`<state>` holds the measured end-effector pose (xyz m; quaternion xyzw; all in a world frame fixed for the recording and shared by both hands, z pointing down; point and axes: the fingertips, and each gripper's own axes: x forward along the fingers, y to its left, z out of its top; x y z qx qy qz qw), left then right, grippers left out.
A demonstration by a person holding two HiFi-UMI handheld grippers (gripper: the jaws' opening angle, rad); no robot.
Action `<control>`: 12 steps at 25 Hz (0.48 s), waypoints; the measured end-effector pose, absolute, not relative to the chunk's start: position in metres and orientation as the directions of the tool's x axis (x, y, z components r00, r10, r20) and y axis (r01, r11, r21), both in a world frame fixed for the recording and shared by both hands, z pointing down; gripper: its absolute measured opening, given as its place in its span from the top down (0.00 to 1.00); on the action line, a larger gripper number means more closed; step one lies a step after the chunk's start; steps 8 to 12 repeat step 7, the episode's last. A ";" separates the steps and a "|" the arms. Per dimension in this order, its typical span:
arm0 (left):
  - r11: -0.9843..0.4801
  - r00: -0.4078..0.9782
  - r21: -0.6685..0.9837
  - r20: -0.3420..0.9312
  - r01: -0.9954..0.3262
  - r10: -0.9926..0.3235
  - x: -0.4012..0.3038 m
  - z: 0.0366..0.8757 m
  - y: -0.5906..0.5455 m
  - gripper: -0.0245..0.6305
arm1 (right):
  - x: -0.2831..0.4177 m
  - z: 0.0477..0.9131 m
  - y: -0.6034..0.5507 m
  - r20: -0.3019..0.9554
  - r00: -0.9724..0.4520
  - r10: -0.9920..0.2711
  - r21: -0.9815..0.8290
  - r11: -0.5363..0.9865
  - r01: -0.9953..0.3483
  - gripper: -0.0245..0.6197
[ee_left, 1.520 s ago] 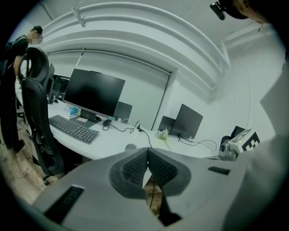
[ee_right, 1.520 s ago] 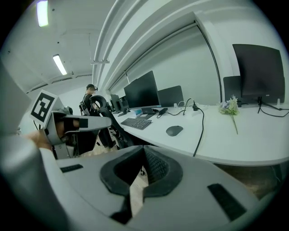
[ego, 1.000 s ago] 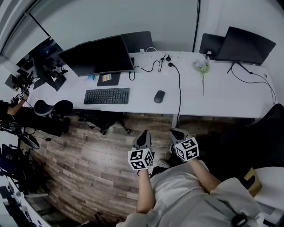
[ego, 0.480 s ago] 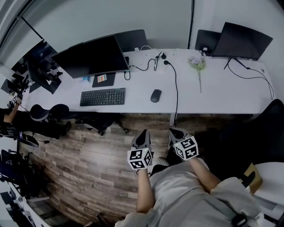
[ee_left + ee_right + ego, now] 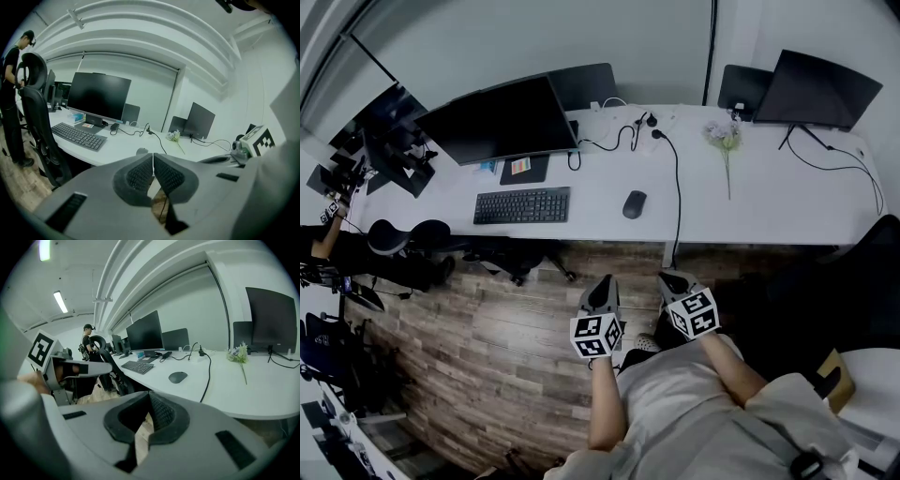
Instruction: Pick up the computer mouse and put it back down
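Both grippers are clenched on nothing. The left gripper [image 5: 153,161] has its fingers [image 5: 136,174] pressed pad to pad, and the right gripper [image 5: 149,405] is closed the same way, with only wood floor [image 5: 506,328] showing beneath each. Over the past second nothing about them has changed: neither has opened, and both hang where they were, low in front of me over the floor. Only my head has swayed a little, so the surface [image 5: 769,211] has drifted slightly in the head view and come back.

The computer mouse [image 5: 635,204] lies untouched on that white surface, at 12 o'clock from my grippers and well apart from them. The keyboard [image 5: 522,204] sits at its 9 o'clock, and a black cable [image 5: 678,187] runs past near its 3 o'clock.

I judge the task has not begun. I have yet to reach in and open a set of fingers, most likely the right, whose view already faces the mouse, and the cable side wants some care.
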<state>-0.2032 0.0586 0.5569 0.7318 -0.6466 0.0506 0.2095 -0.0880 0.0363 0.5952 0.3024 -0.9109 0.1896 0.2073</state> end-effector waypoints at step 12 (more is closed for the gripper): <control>-0.085 0.163 0.227 0.352 -0.970 -0.922 -0.200 0.559 0.054 0.93 | -0.084 0.597 0.030 0.487 -0.728 -0.482 -0.224 0.737 -0.638 0.95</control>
